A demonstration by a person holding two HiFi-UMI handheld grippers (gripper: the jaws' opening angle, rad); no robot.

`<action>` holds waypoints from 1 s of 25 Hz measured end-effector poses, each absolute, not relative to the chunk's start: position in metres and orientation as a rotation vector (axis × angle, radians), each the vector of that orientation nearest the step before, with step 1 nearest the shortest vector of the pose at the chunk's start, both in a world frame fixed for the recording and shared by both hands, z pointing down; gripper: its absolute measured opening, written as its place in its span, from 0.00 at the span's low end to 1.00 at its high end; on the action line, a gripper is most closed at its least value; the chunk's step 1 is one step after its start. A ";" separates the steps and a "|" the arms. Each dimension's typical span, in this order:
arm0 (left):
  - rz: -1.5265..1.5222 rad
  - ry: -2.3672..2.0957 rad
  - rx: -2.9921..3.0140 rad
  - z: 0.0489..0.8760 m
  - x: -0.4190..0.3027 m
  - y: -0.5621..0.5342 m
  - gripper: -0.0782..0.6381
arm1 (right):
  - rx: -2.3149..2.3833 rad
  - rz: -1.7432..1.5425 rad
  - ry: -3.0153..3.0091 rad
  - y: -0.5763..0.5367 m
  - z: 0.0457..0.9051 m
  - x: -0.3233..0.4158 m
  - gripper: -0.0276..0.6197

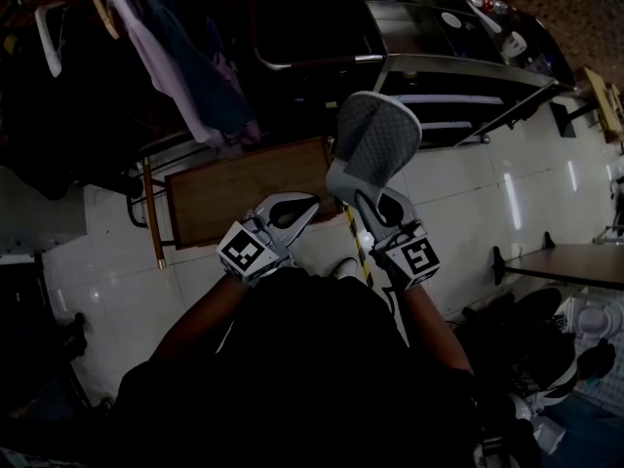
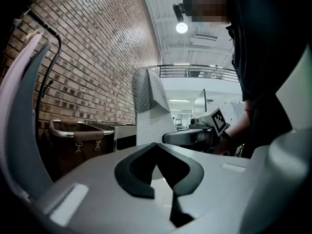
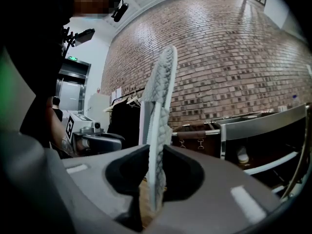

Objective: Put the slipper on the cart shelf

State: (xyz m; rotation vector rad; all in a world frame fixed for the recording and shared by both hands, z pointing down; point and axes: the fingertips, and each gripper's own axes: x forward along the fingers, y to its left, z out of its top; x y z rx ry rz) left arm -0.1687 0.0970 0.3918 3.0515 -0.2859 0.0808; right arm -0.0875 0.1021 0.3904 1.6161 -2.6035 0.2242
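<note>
Slipper (image 3: 161,96) edge-on between right gripper (image 3: 155,152) jaws; head view shows its broad face.

The head view looks steeply down over the person's arms onto the left gripper (image 1: 291,209) and right gripper (image 1: 370,201), with the floor (image 1: 468,193) well below. Each gripper view sits low and close behind its own jaws, facing the brick wall (image 2: 97,57). Both share that wall, the slipper (image 3: 161,96) and the opposite gripper.
</note>
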 end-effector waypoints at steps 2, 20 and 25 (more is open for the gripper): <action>0.082 -0.270 3.075 0.395 -0.166 0.098 0.11 | 1.627 0.246 -2.594 0.104 0.390 -0.086 0.15; 0.109 -0.128 3.055 0.391 -0.072 0.143 0.11 | 1.773 0.339 -2.513 0.157 0.413 0.010 0.15; 0.122 -0.089 3.066 0.393 -0.034 0.159 0.11 | 1.830 0.353 -2.483 0.180 0.422 0.052 0.15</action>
